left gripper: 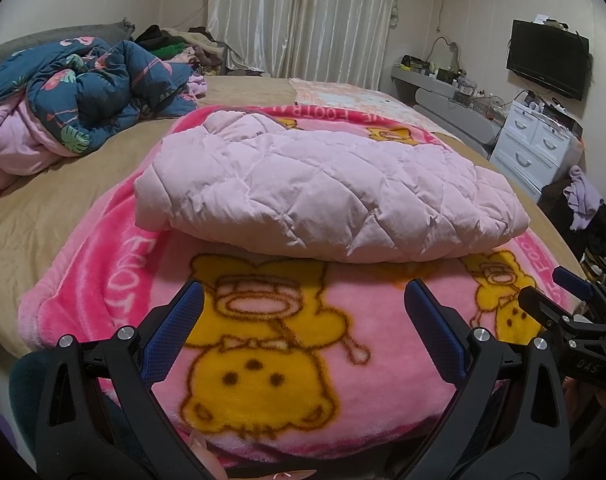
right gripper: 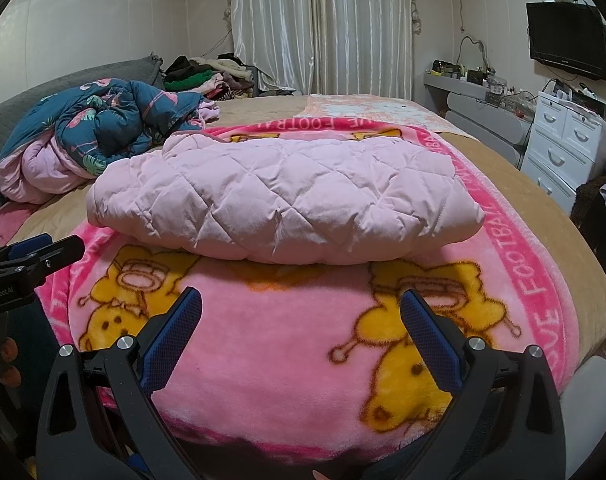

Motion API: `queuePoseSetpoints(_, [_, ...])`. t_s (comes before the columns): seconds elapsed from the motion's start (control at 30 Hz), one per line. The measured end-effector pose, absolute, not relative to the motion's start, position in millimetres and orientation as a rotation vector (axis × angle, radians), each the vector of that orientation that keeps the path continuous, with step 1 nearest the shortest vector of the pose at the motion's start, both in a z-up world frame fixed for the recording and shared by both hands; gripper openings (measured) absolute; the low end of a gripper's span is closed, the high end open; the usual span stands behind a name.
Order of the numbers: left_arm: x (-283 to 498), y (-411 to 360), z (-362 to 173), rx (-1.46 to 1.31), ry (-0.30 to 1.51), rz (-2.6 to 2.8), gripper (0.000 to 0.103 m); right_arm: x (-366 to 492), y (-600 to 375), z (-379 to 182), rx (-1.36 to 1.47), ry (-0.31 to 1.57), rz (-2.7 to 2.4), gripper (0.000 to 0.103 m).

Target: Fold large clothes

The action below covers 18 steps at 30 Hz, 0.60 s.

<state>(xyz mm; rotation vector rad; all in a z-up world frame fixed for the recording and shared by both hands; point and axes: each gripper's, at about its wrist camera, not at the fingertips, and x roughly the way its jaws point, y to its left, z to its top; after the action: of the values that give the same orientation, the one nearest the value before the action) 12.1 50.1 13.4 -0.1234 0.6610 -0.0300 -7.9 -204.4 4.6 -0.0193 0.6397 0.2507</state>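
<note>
Folded pale pink quilted jacket (left gripper: 323, 192) lying across a pink cartoon blanket (left gripper: 283, 360) spread on the bed (left gripper: 55, 216). Nearer the camera, left gripper (left gripper: 303, 320) and right gripper (right gripper: 301, 320), fingers spread wide, gripping nothing, just short of the jacket. Beyond, rumpled blue floral duvet (left gripper: 91, 96) near the bed's head.

Each claw is matte black plastic — the left claw (left gripper: 303, 312) and right claw (right gripper: 301, 316) alike — with blue, fine-textured pads (left gripper: 175, 332) inside the fingers, round silver screws (left gripper: 125, 333) at the pivots, and white lettering on the housings.
</note>
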Motion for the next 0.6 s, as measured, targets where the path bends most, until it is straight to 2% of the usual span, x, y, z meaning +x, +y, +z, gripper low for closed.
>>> queuePoseSetpoints(0.6, [12.0, 48.7, 10.0, -0.123, 0.662, -0.041, 0.094, -9.0, -203.6, 4.1, -0.028, 0.639, 0.249, 0.099])
